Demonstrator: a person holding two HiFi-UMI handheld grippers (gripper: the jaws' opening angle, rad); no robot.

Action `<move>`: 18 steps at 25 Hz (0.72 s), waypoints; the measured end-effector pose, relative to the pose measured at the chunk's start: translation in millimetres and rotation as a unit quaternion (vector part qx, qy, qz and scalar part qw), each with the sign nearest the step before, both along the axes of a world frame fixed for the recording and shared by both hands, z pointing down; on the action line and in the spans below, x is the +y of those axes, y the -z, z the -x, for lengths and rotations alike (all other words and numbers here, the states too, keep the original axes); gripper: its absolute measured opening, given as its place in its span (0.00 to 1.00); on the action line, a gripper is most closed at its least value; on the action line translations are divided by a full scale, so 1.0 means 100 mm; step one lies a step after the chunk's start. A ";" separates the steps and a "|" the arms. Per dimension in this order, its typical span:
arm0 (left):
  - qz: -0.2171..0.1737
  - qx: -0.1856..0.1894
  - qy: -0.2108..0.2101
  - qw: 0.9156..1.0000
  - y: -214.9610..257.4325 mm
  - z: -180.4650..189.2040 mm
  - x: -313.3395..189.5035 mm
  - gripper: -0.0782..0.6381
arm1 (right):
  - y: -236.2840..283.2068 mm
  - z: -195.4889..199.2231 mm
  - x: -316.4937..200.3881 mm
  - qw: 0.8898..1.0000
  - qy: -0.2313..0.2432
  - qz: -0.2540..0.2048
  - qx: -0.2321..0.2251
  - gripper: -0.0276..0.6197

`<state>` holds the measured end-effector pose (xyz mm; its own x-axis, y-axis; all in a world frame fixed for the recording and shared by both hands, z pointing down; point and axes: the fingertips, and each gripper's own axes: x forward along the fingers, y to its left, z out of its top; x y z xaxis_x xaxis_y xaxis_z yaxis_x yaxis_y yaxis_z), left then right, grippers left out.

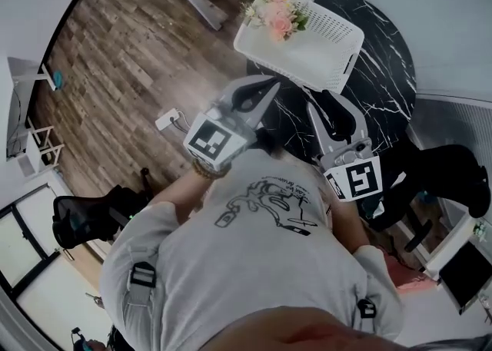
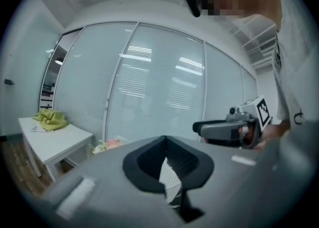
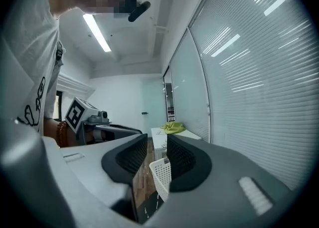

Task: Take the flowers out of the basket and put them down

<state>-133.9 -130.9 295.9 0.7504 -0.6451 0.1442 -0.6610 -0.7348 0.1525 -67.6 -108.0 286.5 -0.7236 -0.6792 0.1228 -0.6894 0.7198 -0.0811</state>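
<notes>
Both grippers hang empty: pink flower bunch (image 1: 277,13) lies far-left in white mesh basket (image 1: 338,28), nearer closed left gripper (image 1: 265,88); right gripper (image 1: 334,100) slightly parted.

The basket (image 1: 334,38) is white perforated plastic, matt. The round table (image 1: 388,81) under it is black stone with white veins, smooth and faintly glossy. The flowers (image 1: 278,15) have soft, matt petals; cloth or real, I cannot tell. The floor (image 1: 131,50) is streaky, dull wood plank.
</notes>
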 end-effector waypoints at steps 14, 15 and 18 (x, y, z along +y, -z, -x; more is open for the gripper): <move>0.056 -0.073 -0.009 0.996 -0.93 0.37 -1.20 0.11 | -1.00 0.13 -1.30 0.997 0.006 0.031 0.065 0.61; 0.059 -0.077 -0.008 0.995 -0.98 0.39 -1.26 0.11 | -1.08 0.14 -1.37 0.997 0.010 0.033 0.071 0.65; 0.065 -0.094 -0.011 0.993 -1.14 0.43 -1.40 0.11 | -1.32 0.17 -1.55 0.995 0.020 0.041 0.085 0.69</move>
<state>-176.9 -271.0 410.1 0.7160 -0.5956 0.3642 -0.6709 -0.7312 0.1231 -84.9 -263.2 418.5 -0.7143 -0.6329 0.2988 -0.6688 0.7430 -0.0251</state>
